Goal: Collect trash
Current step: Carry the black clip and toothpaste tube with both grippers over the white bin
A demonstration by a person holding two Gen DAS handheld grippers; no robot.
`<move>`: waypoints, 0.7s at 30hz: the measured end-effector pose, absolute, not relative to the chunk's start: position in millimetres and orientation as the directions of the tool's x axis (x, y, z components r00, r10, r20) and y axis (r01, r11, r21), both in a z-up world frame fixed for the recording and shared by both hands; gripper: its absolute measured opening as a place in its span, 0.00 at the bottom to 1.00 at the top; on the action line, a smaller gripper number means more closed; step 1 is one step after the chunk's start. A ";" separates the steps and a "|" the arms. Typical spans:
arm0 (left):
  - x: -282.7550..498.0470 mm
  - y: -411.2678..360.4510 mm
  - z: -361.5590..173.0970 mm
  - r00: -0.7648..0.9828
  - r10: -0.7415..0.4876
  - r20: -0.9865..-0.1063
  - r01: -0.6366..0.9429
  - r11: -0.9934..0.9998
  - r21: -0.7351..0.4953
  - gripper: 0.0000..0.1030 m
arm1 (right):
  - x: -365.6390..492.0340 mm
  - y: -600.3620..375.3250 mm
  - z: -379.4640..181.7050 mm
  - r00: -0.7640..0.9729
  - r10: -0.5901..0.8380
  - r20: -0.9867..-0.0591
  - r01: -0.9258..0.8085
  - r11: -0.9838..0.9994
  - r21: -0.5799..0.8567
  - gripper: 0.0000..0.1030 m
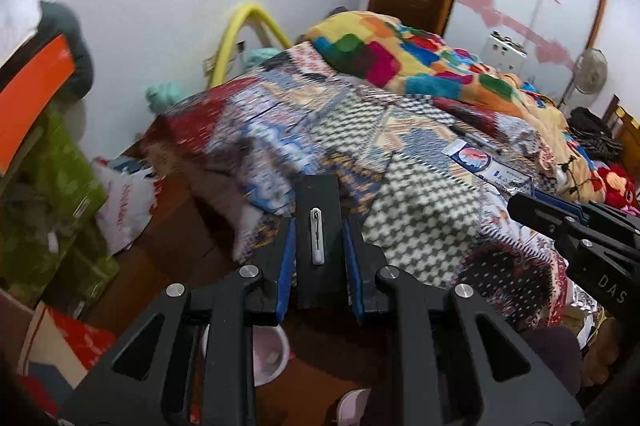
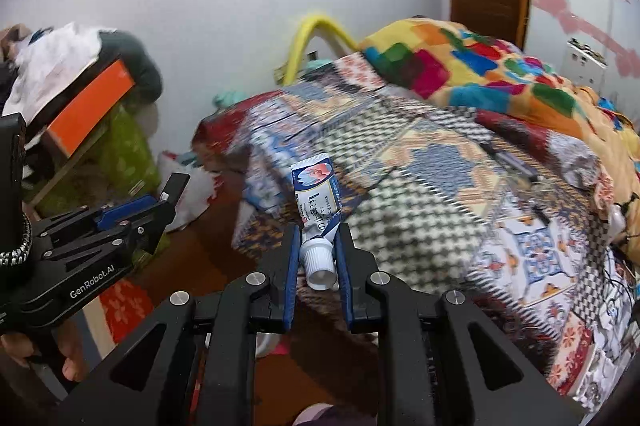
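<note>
The left gripper [image 1: 319,246] pinches a flat black block [image 1: 318,226] carrying a small white stick. The right gripper [image 2: 318,258] clamps a white-capped ointment tube [image 2: 316,210], held up above the patchwork-covered bed [image 2: 440,186].

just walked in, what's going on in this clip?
A person is collecting trash from a bedroom with two handheld grippers. The right gripper is shut on a small blue-and-white tube, gripped near its white cap, held up over the edge of the patchwork bedspread. The left gripper is shut on a flat black object with a white strip on it; what it is I can't tell. No bin is clearly identifiable.
</note>
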State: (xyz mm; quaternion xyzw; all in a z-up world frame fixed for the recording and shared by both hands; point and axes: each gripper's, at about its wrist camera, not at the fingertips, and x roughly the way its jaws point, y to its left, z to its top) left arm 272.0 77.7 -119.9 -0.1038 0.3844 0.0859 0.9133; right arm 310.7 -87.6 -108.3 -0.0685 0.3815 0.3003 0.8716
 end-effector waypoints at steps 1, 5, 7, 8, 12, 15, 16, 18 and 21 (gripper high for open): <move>265.9 84.1 -121.9 0.687 0.083 -0.722 -0.247 0.961 -0.125 0.23 | 308.1 -80.8 -110.4 0.519 0.475 -0.711 -0.585 0.803 0.109 0.16; 242.5 110.8 -134.0 0.666 0.102 -0.739 -0.293 0.947 -0.133 0.23 | 298.9 -52.8 -122.3 0.466 0.492 -0.735 -0.624 0.772 0.120 0.16; 232.6 122.0 -142.6 0.651 0.112 -0.751 -0.313 0.941 -0.130 0.23 | 294.7 -39.3 -130.6 0.435 0.498 -0.750 -0.642 0.756 0.129 0.16; 227.5 127.9 -148.9 0.638 0.122 -0.760 -0.326 0.937 -0.124 0.23 | 292.7 -32.6 -135.4 0.420 0.499 -0.758 -0.651 0.748 0.132 0.16; 215.9 143.3 -171.4 0.598 0.122 -0.792 -0.357 0.925 -0.127 0.23 | 283.2 -3.3 -157.9 0.352 0.493 -0.795 -0.685 0.715 0.139 0.16; 212.3 156.4 -193.0 0.559 0.116 -0.821 -0.386 0.913 -0.134 0.23 | 278.2 17.2 -177.3 0.291 0.483 -0.826 -0.708 0.690 0.153 0.16; 212.0 160.0 -198.5 0.548 0.110 -0.829 -0.394 0.909 -0.139 0.23 | 277.6 23.7 -184.4 0.271 0.477 -0.836 -0.714 0.682 0.158 0.16; 210.4 166.8 -213.4 0.522 0.101 -0.847 -0.410 0.900 -0.145 0.23 | 275.8 36.1 -198.3 0.235 0.463 -0.855 -0.726 0.668 0.163 0.16; 208.5 175.3 -236.1 0.480 0.080 -0.874 -0.433 0.888 -0.157 0.23 | 275.1 54.5 -221.7 0.192 0.426 -0.884 -0.742 0.653 0.153 0.16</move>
